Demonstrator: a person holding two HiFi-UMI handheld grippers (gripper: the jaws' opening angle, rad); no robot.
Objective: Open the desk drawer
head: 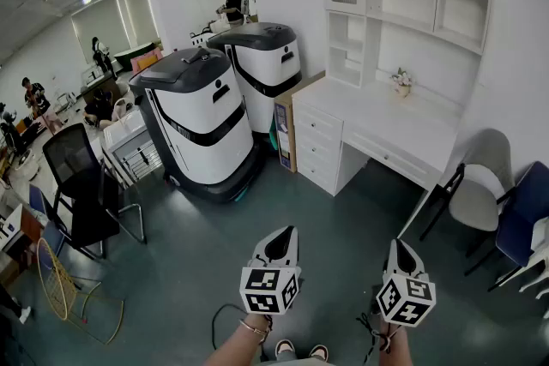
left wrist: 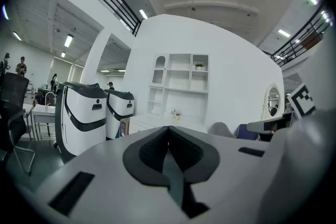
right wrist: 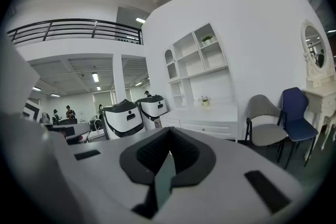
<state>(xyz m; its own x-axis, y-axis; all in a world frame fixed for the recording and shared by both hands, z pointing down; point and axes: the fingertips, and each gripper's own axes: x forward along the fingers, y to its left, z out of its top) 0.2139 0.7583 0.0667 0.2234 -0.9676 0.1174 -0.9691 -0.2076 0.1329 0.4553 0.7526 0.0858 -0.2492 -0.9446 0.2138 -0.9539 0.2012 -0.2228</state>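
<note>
Left gripper (head: 280, 246) we hold low, jaws together on nothing, right gripper (head: 403, 258) beside it, jaws also together and empty, both well apart from white desk (head: 386, 117) ahead, desk drawer (head: 390, 158) shut under its top, grey chair (head: 480, 195) just right of desk

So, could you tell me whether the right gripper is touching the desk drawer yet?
Apart. The head view shows a stretch of floor between the right gripper and the desk drawer.
</note>
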